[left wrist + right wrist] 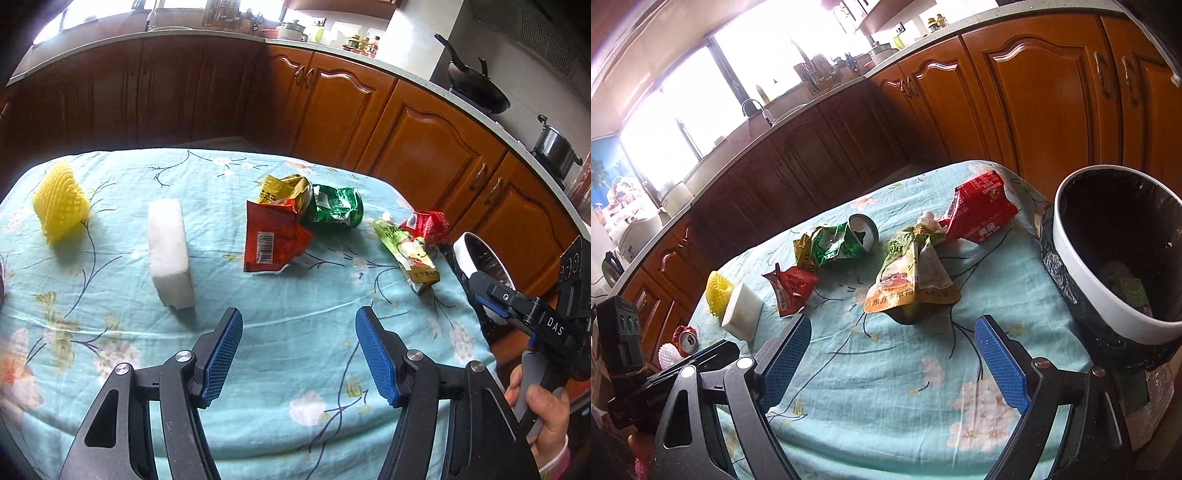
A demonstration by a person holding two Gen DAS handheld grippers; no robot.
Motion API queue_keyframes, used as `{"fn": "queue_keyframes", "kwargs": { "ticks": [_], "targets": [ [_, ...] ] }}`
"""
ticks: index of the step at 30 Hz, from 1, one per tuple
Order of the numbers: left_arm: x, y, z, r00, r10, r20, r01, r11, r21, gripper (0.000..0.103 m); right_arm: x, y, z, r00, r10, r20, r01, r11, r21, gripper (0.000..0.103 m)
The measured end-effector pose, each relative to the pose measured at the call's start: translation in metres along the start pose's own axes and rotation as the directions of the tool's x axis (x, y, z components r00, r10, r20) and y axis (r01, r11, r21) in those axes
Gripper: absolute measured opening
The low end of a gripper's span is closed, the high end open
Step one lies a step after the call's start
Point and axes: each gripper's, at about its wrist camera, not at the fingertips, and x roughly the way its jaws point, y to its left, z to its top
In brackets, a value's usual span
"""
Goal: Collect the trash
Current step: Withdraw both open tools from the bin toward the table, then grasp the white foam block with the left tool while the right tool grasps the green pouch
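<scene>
Both tools hang over the near part of the surface (258, 332), which is covered by a pale blue flowered cloth. On my left wrist feed the left tool (299, 354) has its blue pads parted with only cloth between them, gripping nothing. On my right wrist feed the right tool (892, 363) stands wider apart, also empty.

I take the crushed green can (334, 208) as my landmark. A yellow wrapper (282, 188) lies against its left side, and a red packet (271, 242) with a barcode sits just in front of that wrapper, touching it. Well to the left of the can stands a white foam block (170, 254), and further left still a yellow foam net (59, 203). To the right of the can, apart from it, lies a green and yellow drink pouch (410, 254), and a red carton (424, 225) sits just behind the pouch.

Past the pouch, at the right edge of the surface, I see a white bin (1082, 266) with a black liner; something green lies at its bottom. In the right wrist view a red can (686, 340) and a white foam net (669, 355) sit off the far left end, beyond the foam block. A hand (546, 417) shows at the right of the left feed, holding the right tool's handle.
</scene>
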Motion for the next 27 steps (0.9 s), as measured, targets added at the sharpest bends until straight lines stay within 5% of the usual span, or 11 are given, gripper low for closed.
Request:
{"fn": "queue_keyframes", "kwargs": {
  "ticks": [16, 22, 25, 27],
  "targets": [
    [0.004, 0.053, 0.043, 0.984, 0.167, 0.06, -0.164, 0.985, -0.053, 0.076, 0.054, -0.011, 0.039, 0.998, -0.02, -0.06, 0.018, 0.999, -0.032, 0.091],
    [0.04, 0.064, 0.042, 0.978, 0.206, -0.021, -0.207, 0.978, -0.035, 0.076, 0.082, -0.014, 0.041, 0.992, -0.038, -0.122, 0.033, 0.999, -0.038, 0.073],
    [0.054, 0.065, 0.039, 0.975, 0.216, -0.046, -0.217, 0.976, -0.019, 0.066, 0.092, -0.013, 0.038, 0.987, -0.05, -0.15, 0.044, 0.998, -0.048, 0.057],
    [0.061, 0.065, 0.037, 0.978, 0.199, -0.066, -0.2, 0.98, -0.007, 0.037, 0.096, -0.012, 0.036, 0.986, -0.055, -0.155, 0.048, 0.998, -0.051, 0.041]
  ]
}}
